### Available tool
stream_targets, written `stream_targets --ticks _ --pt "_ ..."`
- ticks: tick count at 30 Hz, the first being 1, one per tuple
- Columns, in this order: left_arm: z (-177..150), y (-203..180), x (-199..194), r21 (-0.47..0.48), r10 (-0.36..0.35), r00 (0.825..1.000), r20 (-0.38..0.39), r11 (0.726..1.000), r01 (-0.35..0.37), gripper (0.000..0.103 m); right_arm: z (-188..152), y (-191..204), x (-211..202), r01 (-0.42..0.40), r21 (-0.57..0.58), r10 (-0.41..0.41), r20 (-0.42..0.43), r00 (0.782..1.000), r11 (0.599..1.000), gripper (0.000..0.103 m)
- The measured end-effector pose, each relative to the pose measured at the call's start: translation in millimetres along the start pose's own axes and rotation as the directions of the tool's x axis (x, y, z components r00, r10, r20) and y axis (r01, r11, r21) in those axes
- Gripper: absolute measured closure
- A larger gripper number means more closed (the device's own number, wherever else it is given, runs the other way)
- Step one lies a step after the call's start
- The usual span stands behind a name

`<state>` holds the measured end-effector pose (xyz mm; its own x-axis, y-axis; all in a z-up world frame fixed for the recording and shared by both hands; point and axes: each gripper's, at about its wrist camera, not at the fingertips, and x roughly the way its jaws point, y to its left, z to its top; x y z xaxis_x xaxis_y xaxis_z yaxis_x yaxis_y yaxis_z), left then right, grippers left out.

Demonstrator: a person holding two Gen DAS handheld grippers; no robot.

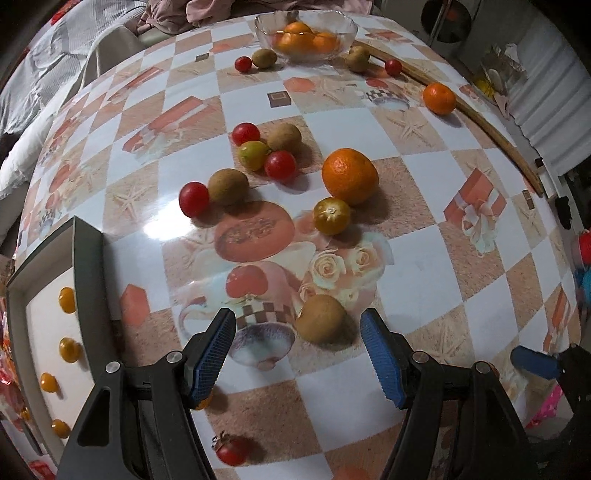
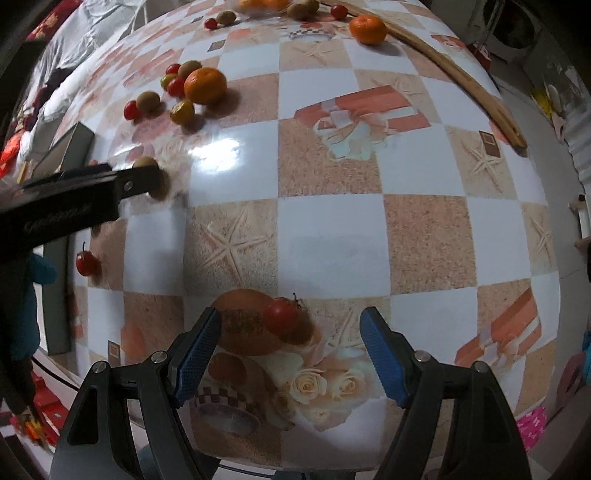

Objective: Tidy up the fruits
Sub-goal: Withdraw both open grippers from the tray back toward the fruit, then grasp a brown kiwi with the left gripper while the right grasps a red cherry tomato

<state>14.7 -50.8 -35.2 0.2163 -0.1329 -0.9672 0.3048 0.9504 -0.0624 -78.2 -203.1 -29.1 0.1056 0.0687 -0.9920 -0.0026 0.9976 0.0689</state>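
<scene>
Fruit lies scattered on a patterned table (image 1: 424, 258): kiwis, red tomatoes and oranges, with a glass bowl (image 1: 306, 33) of oranges at the far edge and a tray (image 1: 88, 280) of small yellow fruit at the left. The left gripper (image 1: 299, 350) hangs over a kiwi (image 1: 320, 318), jaws wide apart and empty. The right gripper (image 2: 291, 350) hangs over a tomato (image 2: 282, 315), jaws likewise wide and empty. This looks like the approach before two pickups. Next, each gripper likely needs to drop around its fruit and close gently.
</scene>
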Motion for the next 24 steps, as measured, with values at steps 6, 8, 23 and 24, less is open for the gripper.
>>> stream_targets --ticks 6,8,23,24 --pt "5.5 -6.0 6.3 0.004 -0.003 1.000 -0.002 1.000 0.003 0.032 -4.4 5.5 1.8 0.041 -0.045 -0.041 0.020 0.999 0.998 0.023" --pt "7.0 -7.8 8.5 0.009 0.000 1.000 -0.009 1.000 0.000 0.032 -5.5 8.7 2.7 0.059 -0.059 -0.057 0.023 0.998 0.997 0.023" --pt "17.0 -15.8 9.4 0.027 0.011 1.000 -0.006 1.000 -0.011 0.066 -16.5 36.2 -0.4 0.089 -0.116 -0.083 0.056 0.995 0.989 0.056" --pt "17.3 -14.5 8.7 0.026 0.010 1.000 -0.004 1.000 -0.010 0.073 -15.2 37.2 -1.2 0.087 -0.118 -0.081 0.056 0.995 0.989 0.059"
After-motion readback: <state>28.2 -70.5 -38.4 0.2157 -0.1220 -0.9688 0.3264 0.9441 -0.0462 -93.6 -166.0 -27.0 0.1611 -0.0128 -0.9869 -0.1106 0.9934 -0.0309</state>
